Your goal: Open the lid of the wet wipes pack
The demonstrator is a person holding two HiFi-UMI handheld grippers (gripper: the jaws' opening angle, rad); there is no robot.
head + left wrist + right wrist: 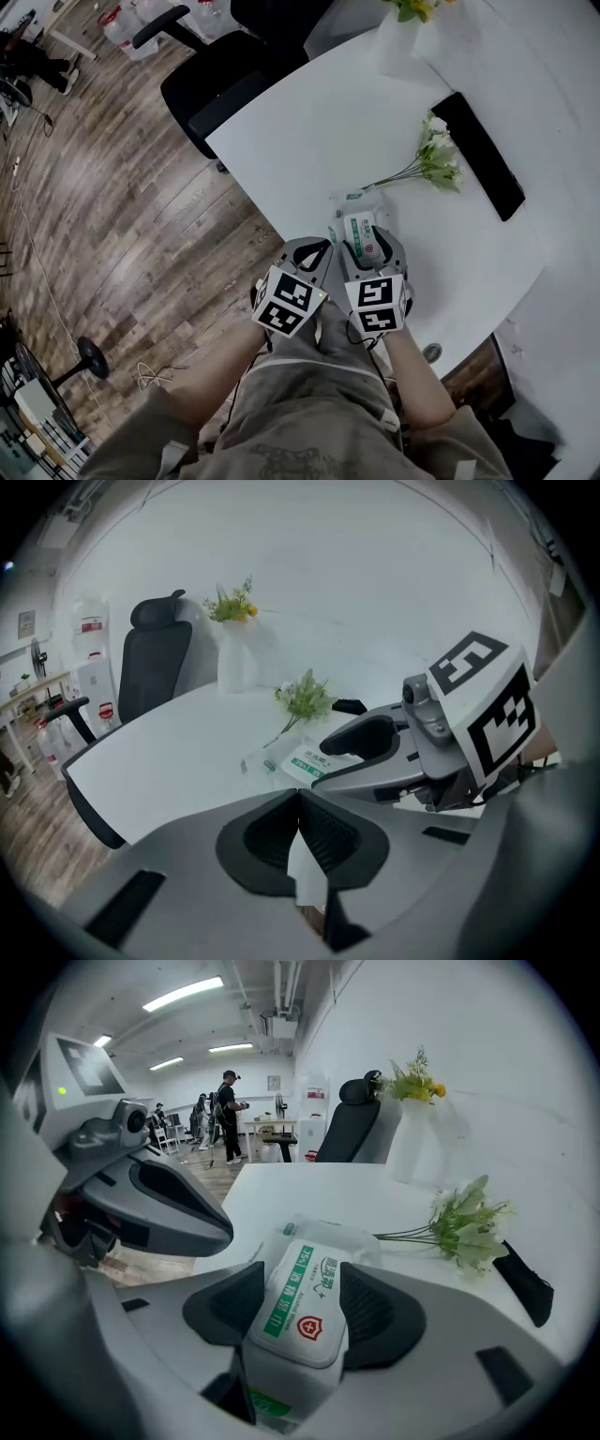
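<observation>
Wood-plank floor [122, 206] surrounds a white bench [309, 122], and the wet wipes pack [359, 228] lies on the bench at its near edge, just in front of the person. A black office chair [225, 84] stands at the bench's far edge, well beyond the pack and to its left. A long flat black item [478, 155] lies beyond the pack to the right. A white vase [398, 42] with greenery stands farther off, behind the pack. A loose sprig of white flowers [439, 161] lies on the bench just beyond the pack, its stems pointing towards it. The right tool [302, 1279] is clamped on the pack, one dark ribbed pad pressed to each long side. The pack's lid, with its green stripe and red shield mark, lies flat on the top face. The left tool [298, 794] sits just left of the pack, its side against the right tool. Its tips are pressed together, with nothing identifiable between them.
</observation>
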